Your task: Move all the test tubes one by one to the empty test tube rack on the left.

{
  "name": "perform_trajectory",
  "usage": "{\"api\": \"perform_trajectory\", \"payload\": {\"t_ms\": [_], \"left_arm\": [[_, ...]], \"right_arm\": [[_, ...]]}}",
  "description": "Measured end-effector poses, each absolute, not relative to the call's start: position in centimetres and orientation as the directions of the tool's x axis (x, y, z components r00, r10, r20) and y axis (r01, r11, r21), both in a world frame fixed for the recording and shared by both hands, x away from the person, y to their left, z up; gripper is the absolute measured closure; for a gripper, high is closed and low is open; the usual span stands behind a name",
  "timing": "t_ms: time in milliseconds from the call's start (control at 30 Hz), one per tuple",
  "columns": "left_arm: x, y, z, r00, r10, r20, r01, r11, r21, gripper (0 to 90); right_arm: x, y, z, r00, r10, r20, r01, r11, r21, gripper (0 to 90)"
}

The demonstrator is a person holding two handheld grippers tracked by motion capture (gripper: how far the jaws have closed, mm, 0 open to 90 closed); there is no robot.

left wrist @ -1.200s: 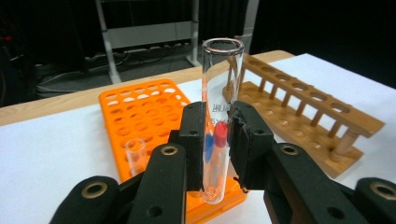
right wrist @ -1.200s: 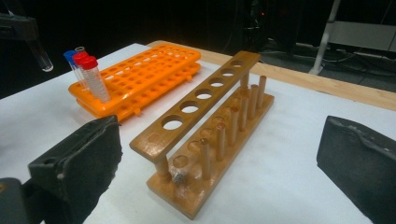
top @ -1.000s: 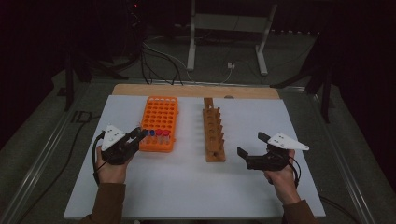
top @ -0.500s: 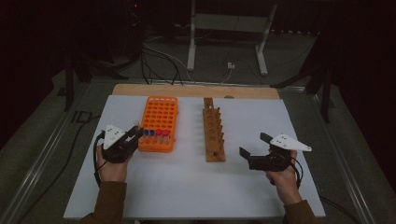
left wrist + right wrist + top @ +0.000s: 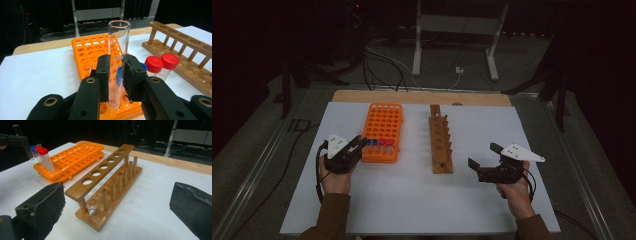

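Left gripper (image 5: 116,75) clamping a clear glass tube (image 5: 117,50), upright, foot sitting in the near edge of the orange rack (image 5: 92,50). Right gripper (image 5: 484,162) hovering with jaws spread wide, near the wooden rack (image 5: 107,185), holding nothing.

On my white worktop (image 5: 412,200) a wooden rack (image 5: 441,145) stands mid-table; 2 red-capped tubes (image 5: 162,65) and 1 blue-capped tube (image 5: 143,66) stand nearby toward the left edge.

Clear glass tube (image 5: 119,45), wooden rack (image 5: 110,182)
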State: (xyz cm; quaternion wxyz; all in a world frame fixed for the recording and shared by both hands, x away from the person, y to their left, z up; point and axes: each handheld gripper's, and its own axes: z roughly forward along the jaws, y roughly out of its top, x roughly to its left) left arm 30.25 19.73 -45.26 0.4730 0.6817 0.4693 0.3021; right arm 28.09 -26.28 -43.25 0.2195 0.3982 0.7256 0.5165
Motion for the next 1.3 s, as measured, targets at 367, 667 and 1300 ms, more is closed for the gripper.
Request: {"api": "perform_trajectory", "payload": {"t_ms": [367,667,1300], "left_arm": [[30.6,19.9,-46.4,0.352,0.935,-0.031,0.380,-0.112,0.918,76.1],[31.2,20.1,-46.9,0.329,0.944,-0.028,0.386,-0.108,0.916,76.2],[31.7,19.8,-49.2,0.326,0.945,-0.005,0.467,-0.157,0.870,76.5]], "right_arm": [[28.0,-26.3,-43.4,-0.585,0.805,0.094,0.354,0.149,0.923,0.4],[28.1,-26.2,-43.5,-0.588,0.803,0.094,0.355,0.151,0.923,0.5],[28.1,-26.5,-44.3,-0.585,0.803,0.113,0.377,0.146,0.915,0.5]]}}
